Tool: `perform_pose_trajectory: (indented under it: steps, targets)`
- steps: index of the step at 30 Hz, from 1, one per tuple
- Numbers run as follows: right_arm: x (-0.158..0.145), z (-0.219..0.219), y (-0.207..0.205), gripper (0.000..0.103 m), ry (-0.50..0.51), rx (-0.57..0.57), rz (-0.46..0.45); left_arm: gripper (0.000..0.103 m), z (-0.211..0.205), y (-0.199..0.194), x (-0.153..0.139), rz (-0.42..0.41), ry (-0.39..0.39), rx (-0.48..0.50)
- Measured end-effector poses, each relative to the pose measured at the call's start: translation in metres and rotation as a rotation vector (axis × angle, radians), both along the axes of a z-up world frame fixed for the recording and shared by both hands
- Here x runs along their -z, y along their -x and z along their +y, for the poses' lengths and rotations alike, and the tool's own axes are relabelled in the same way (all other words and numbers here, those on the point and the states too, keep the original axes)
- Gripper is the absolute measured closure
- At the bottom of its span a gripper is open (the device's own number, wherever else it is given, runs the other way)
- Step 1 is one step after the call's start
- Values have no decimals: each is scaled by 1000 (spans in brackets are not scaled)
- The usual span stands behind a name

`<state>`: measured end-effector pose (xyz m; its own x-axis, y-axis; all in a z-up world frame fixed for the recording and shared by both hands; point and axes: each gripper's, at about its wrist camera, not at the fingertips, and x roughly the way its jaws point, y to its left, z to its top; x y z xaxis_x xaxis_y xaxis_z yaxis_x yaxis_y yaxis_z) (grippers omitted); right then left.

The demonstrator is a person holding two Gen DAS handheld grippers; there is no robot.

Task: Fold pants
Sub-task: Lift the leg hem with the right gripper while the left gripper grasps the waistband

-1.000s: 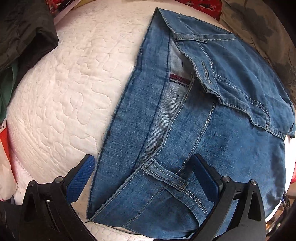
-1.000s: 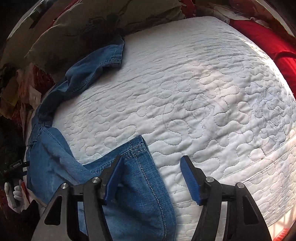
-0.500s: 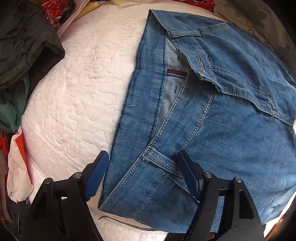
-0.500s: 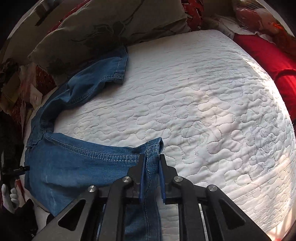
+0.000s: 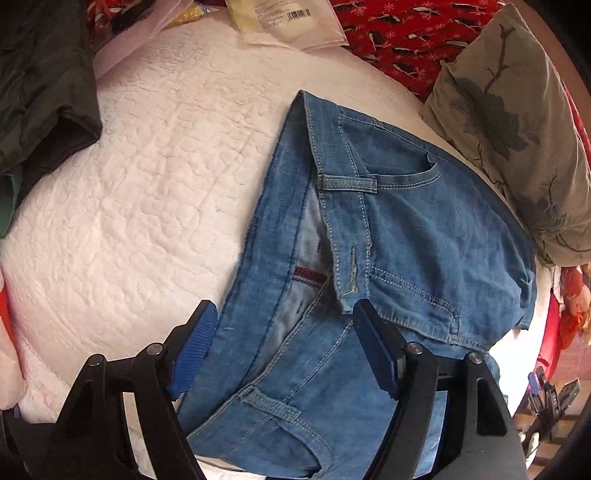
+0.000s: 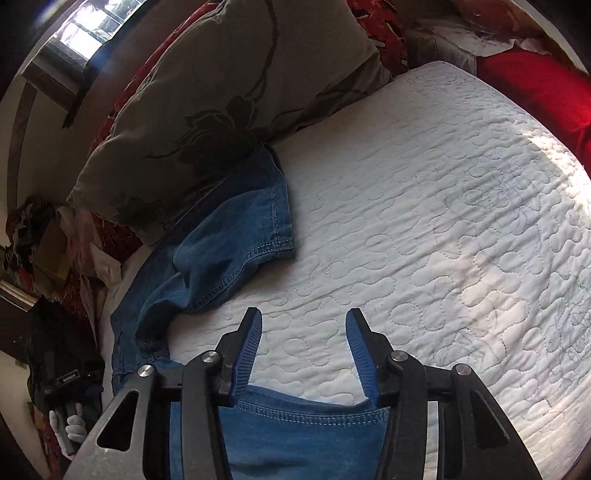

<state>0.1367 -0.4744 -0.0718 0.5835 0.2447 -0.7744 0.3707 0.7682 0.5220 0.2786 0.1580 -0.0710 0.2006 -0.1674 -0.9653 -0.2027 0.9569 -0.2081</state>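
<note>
Blue denim pants (image 5: 406, 251) lie on a white quilted mattress (image 5: 147, 206), waistband and open fly toward me in the left wrist view. My left gripper (image 5: 284, 332) is open, its jaws straddling the waistband just above it. In the right wrist view one pant leg (image 6: 236, 251) curves along the left by the pillow. The other leg's hem (image 6: 310, 417) lies flat under my right gripper (image 6: 304, 339), which is open and holds nothing.
An olive floral pillow (image 6: 221, 96) lies at the head of the mattress. It also shows in the left wrist view (image 5: 517, 118). Dark clothing (image 5: 40, 81) sits at the left edge. A red cushion (image 6: 535, 85) lies at the far right. A paper packet (image 5: 288, 22) lies beyond.
My right gripper shut on the leg hem half a second ago; now it has opened and the hem lies flat beneath it. My left gripper moved forward along the waistband, still open.
</note>
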Motion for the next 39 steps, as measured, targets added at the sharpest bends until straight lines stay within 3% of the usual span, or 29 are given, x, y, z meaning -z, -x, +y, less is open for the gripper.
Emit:
perform_pose_trajectory:
  steps: [6,9,10,11,12,13,14,16,20,22,24,27,29,32,39]
  targets:
    - [49,3,-67,50,-289,131,14,27,-45,-26,34,72,29,66]
    - [68,6,-87,51,-368,210,19,27,-59,-36,42,56,-47,85]
    - [70,6,-93,56,-366,222,12,27,-63,-40,45,56,-72,76]
    - [69,6,-97,85,-337,222,7,27,-66,-43,46,52,-93,65]
    - [66,6,-101,97,-313,208,0,27,-69,-44,44,49,-118,60]
    - [58,5,-101,97,-287,199,-21,29,-73,-44,41,47,-139,57]
    - [47,2,-97,97,-257,191,-65,40,-78,-45,39,44,-155,65]
    - [25,-7,-89,96,-140,173,-120,42,-84,-44,39,46,-200,89]
    - [61,-15,-90,88,-79,100,117,42,-87,-48,48,58,-223,76]
    - [56,-19,-80,83,-110,110,65,42,-79,-44,38,57,-194,87]
    - [45,-26,-73,69,-100,125,34,42,-59,-40,21,25,-161,77]
    - [22,-38,-71,68,19,120,14,42,-16,-47,-9,-44,-129,21]
    - [10,-43,-77,67,78,101,23,36,12,-64,-18,-54,-44,-22]
    - [2,-43,-95,60,92,84,20,34,38,-91,-17,-31,65,-95]
    - [10,-20,-150,58,136,-34,35,34,27,-139,19,40,57,-124]
